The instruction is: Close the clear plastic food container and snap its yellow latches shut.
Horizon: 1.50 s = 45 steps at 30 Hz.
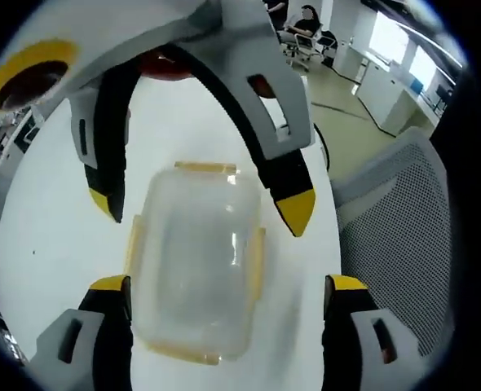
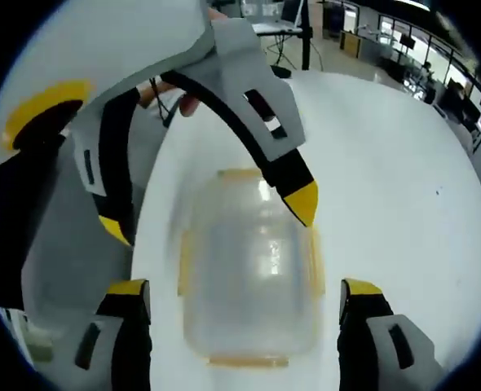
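On the white table (image 1: 53, 244), near its edge by the mesh chair (image 1: 403, 220), we see the clear plastic food container (image 1: 196, 261) with its lid on and yellow latches (image 1: 257, 261) along its sides. Our left gripper (image 1: 224, 297) and right gripper (image 2: 244, 301) face each other above it, both with jaws spread wide apart, straddling the container without gripping it.
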Tool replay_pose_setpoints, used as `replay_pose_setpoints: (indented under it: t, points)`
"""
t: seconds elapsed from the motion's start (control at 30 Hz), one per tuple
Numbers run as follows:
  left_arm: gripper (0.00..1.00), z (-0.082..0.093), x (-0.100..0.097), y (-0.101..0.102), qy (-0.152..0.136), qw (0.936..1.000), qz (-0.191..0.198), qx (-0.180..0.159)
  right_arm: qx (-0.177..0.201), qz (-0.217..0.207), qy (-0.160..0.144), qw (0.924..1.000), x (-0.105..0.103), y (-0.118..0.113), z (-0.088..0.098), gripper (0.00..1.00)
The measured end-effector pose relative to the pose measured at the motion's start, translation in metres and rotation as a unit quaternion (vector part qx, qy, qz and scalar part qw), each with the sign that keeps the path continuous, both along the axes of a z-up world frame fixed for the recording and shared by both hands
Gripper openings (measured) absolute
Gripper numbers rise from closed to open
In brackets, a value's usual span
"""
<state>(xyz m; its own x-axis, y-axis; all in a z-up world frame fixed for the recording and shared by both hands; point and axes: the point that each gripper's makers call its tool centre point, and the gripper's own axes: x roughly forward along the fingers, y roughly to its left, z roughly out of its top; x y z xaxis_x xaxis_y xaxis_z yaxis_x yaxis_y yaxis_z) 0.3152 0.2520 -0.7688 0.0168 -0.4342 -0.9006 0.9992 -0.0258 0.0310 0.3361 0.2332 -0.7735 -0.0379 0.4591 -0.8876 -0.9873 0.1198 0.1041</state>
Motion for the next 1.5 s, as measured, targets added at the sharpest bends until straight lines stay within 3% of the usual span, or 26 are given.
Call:
replay_pose_setpoints:
  t: [0.43, 1.1, 1.5]
  points:
    - [0.99, -0.003, 0.005, 0.004, 0.009, 0.9999, -0.007, 0.013, 0.017, 0.001, -0.022, 0.9996, -0.007, -0.005, 0.001, 0.95]
    - [0.95, -0.018, 0.013, 0.016, 0.019, 0.9986, -0.023, 0.044, -0.021, 0.008, -0.048, 0.9986, -0.006, -0.017, -0.011, 0.9]
    - [0.89, -0.028, 0.021, 0.017, 0.008, 0.9979, -0.033, 0.055, -0.035, 0.013, -0.042, 0.9984, -0.007, -0.016, -0.017, 0.86]
